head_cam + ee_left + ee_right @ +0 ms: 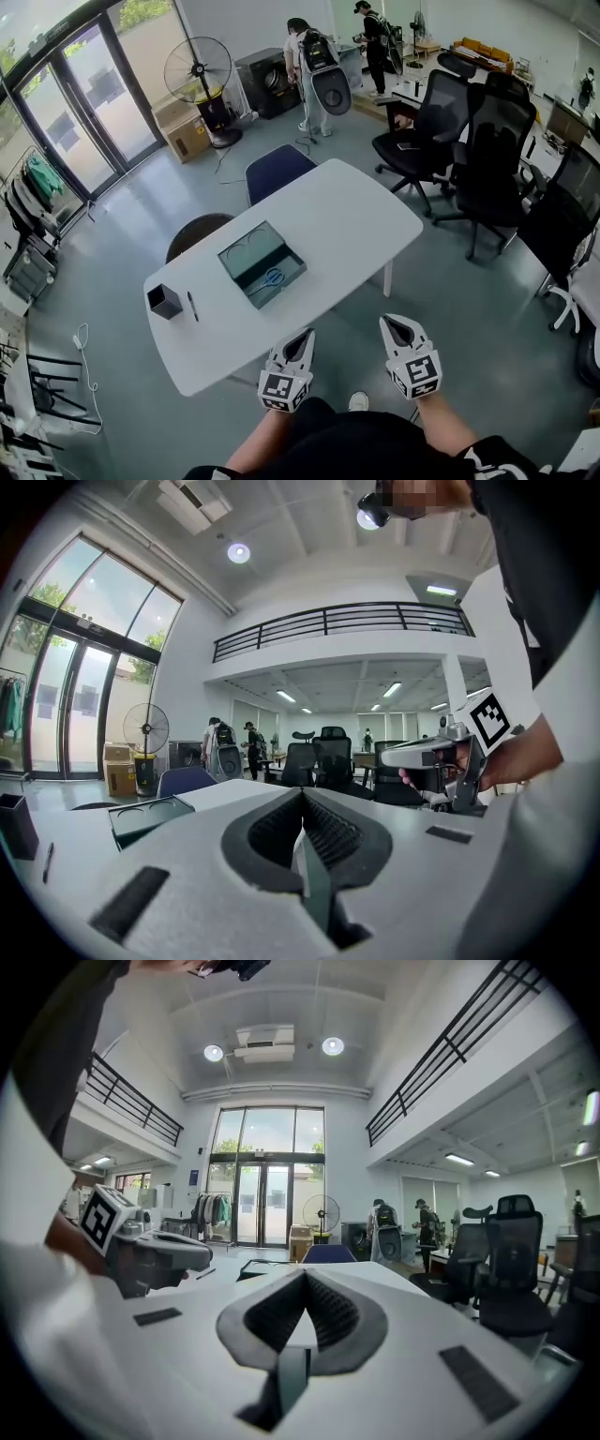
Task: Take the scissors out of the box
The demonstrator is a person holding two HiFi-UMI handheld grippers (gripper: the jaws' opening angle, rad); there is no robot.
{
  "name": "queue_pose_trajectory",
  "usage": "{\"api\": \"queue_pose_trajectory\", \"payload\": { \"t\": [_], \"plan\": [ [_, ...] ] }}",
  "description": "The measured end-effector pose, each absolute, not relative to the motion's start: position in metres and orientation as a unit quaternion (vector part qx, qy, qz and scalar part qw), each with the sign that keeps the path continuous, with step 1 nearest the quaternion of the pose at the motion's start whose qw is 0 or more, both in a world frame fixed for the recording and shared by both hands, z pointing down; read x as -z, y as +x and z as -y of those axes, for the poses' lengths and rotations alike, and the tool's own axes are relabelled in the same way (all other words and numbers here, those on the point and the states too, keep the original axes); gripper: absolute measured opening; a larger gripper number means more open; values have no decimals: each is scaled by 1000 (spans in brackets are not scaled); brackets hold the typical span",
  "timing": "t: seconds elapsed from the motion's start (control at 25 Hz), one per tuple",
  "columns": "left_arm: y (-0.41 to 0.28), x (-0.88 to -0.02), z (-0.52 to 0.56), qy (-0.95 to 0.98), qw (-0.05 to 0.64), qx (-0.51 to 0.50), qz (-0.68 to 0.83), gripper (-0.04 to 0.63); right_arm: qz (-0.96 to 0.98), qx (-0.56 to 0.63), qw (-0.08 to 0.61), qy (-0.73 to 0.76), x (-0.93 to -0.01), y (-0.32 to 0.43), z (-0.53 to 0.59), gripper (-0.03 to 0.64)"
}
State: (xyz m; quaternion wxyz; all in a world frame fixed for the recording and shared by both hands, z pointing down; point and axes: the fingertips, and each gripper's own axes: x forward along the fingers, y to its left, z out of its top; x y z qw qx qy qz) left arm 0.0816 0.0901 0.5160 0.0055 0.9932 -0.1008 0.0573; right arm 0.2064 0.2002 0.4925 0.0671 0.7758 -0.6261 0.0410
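Observation:
On the white table [356, 211] lies an open dark green box [246, 251]. Inside it, near its front corner, are the blue-handled scissors [273, 277]. My left gripper [306, 334] hovers just off the table's near edge, shut and empty, a short way from the box. Further right, my right gripper [394, 322] is also shut and empty, off the table beside the left one. From the left gripper [302, 799] view the box [150, 816] shows low at the left, and the scissors are hidden. In the view from the right gripper [306, 1277] the box [265, 1266] lies ahead.
A black pen cup [164, 300] and a pen [192, 306] sit at the table's left end. A blue chair [278, 169] and a dark round chair [199, 232] stand behind the table. Black office chairs [441, 122] crowd the right. A fan [199, 70] and people [314, 66] are far back.

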Motion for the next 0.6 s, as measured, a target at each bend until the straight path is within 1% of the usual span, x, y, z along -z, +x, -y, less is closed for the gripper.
{"api": "queue_pose_trajectory", "payload": {
  "t": [0.28, 0.6],
  "plan": [
    [89, -524, -58, 989, 18, -60, 132, 12, 661, -50, 54, 747, -493, 209, -150, 6],
    [90, -532, 10, 985, 24, -68, 157, 12, 713, -71, 84, 693, -512, 205, -56, 6]
  ]
}}
